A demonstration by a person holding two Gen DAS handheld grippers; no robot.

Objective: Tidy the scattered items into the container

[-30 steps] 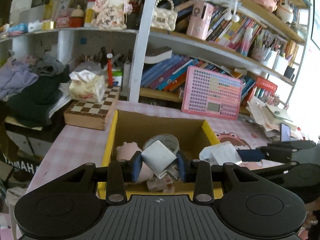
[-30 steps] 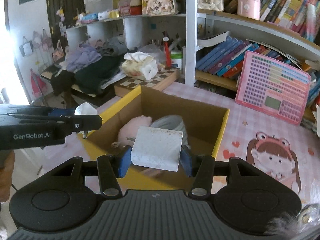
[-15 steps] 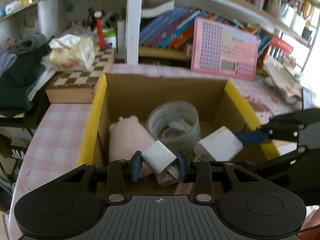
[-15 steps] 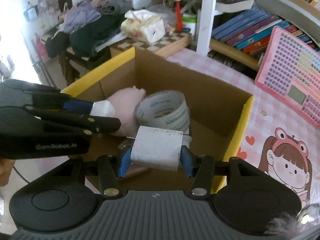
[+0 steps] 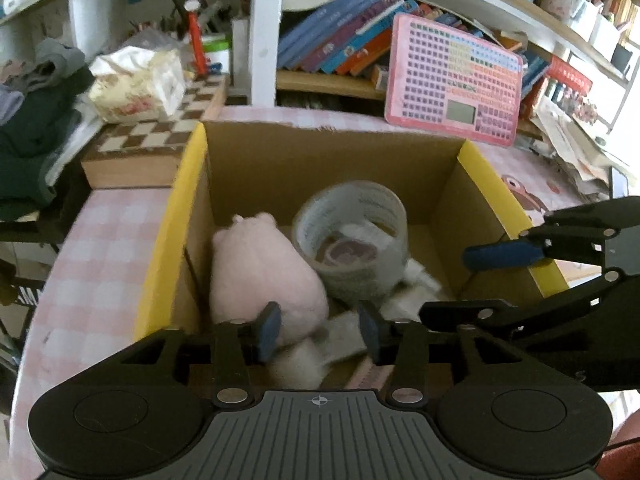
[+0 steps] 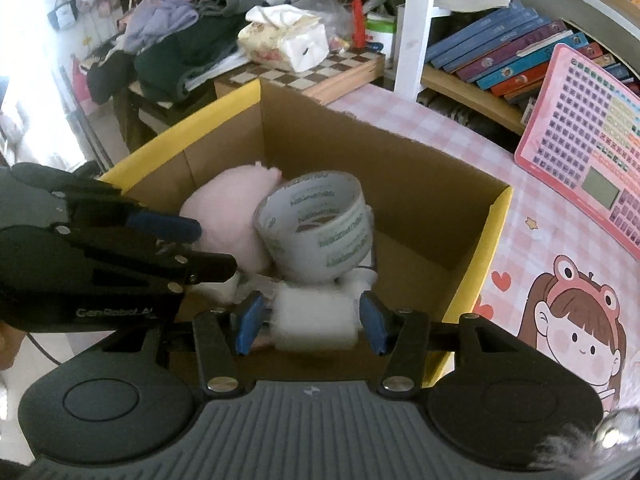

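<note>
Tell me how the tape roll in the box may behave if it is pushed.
The tape roll leans tilted on the pink plush, so a push may tip it flat. Its round rim could let it roll. It looks stiff, probably keeping its shape.

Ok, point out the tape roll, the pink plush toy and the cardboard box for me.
tape roll [image 6: 320,232]: right wrist view, on its printed outer side.
pink plush toy [image 5: 260,268]: left wrist view, on its back.
cardboard box [image 6: 400,172]: right wrist view, on its inner far wall.
</note>
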